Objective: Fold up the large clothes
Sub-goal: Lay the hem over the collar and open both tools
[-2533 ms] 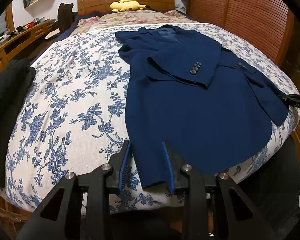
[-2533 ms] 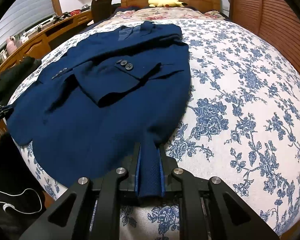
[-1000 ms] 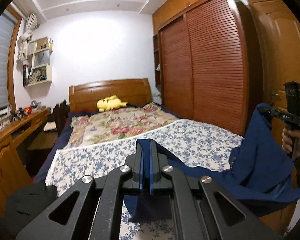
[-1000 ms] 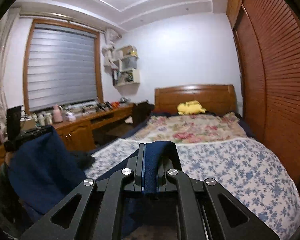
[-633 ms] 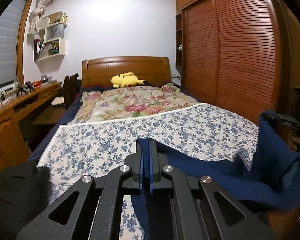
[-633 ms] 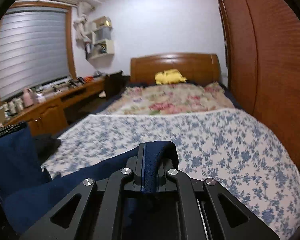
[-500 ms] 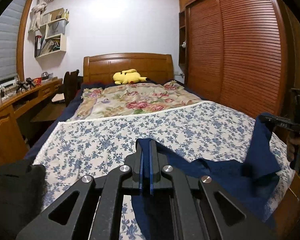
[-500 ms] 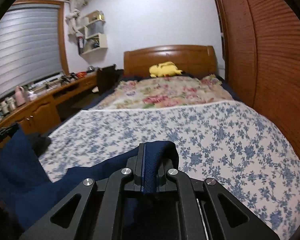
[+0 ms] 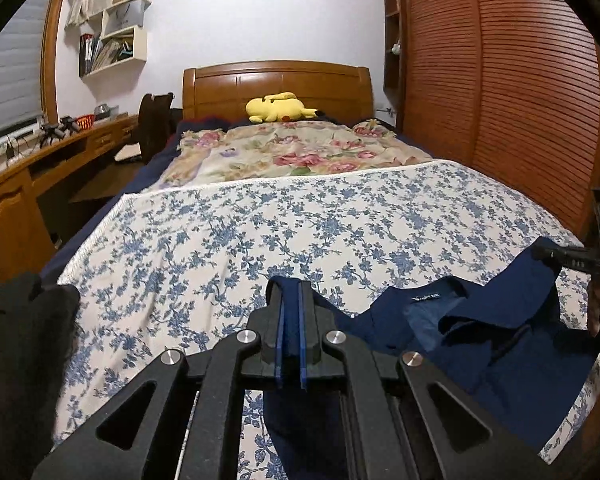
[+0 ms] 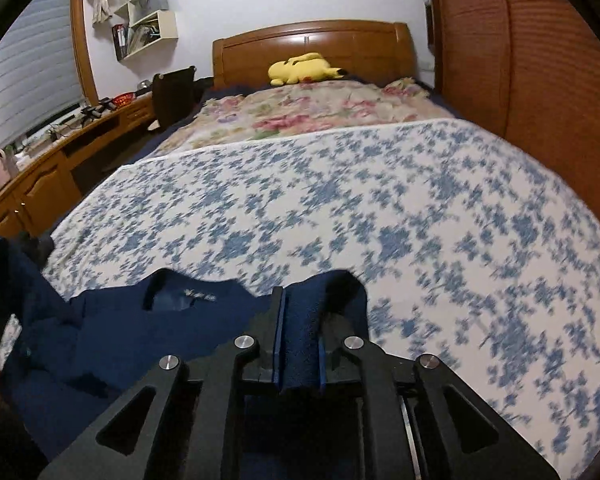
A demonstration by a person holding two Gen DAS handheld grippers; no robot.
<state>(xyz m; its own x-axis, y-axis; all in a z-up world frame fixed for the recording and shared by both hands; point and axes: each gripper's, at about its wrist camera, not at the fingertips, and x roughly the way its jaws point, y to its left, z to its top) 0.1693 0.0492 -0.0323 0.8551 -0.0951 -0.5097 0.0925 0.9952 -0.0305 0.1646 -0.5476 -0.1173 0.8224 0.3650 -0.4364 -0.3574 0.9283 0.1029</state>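
A navy blue jacket (image 9: 480, 344) hangs slack between my two grippers over the near end of the bed, its collar label showing. My left gripper (image 9: 290, 312) is shut on one edge of the jacket. My right gripper (image 10: 300, 320) is shut on the other edge; the jacket (image 10: 148, 328) sags to its left. The right gripper also shows at the right edge of the left wrist view (image 9: 572, 260), held in a hand.
The bed has a blue floral cover (image 9: 300, 232) and a flowered blanket (image 9: 292, 152) beyond it. A yellow plush (image 9: 278, 106) lies by the wooden headboard. A dark garment (image 9: 16, 340) lies at the left. A wooden desk (image 9: 28, 184) runs along the left, a slatted wardrobe (image 9: 500, 100) along the right.
Both grippers took hold of the jacket's hem, lifted it high off the bed, and have come back down; the jacket now sags onto the near end of the cover.
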